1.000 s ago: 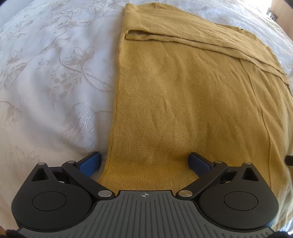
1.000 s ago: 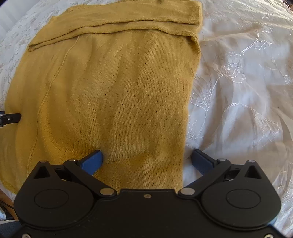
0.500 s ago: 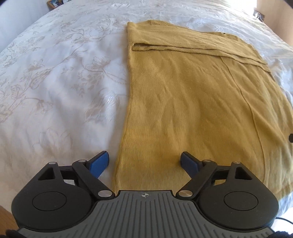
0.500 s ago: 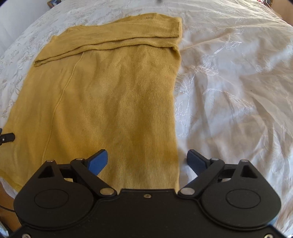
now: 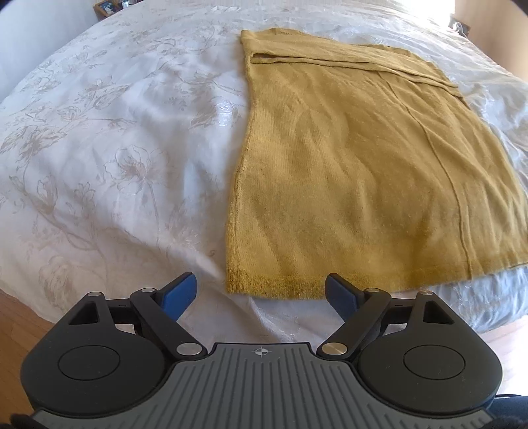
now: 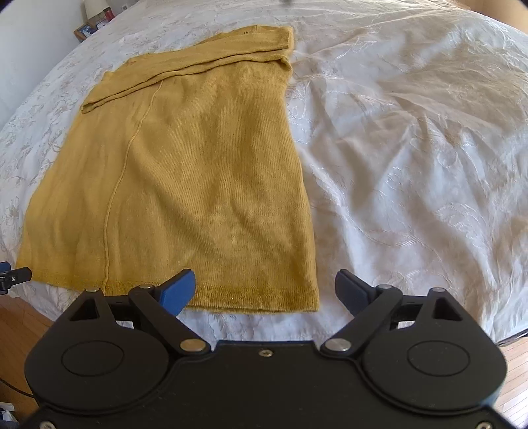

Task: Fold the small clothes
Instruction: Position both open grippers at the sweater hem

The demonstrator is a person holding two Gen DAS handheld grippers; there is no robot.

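I see the sweater (image 5: 356, 171) lying flat on the bed cover (image 5: 115, 158) — its sleeves folded across the far end. My left gripper (image 5: 260, 290) sits before its near left corner, my right gripper (image 6: 264, 287) before the right corner — not touching.

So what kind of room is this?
Most likely a bedroom. The yellow sweater lies on a bed with a white flowered bedspread, wooden floor shows beside it, and a small stand with picture frames sits by the wall.
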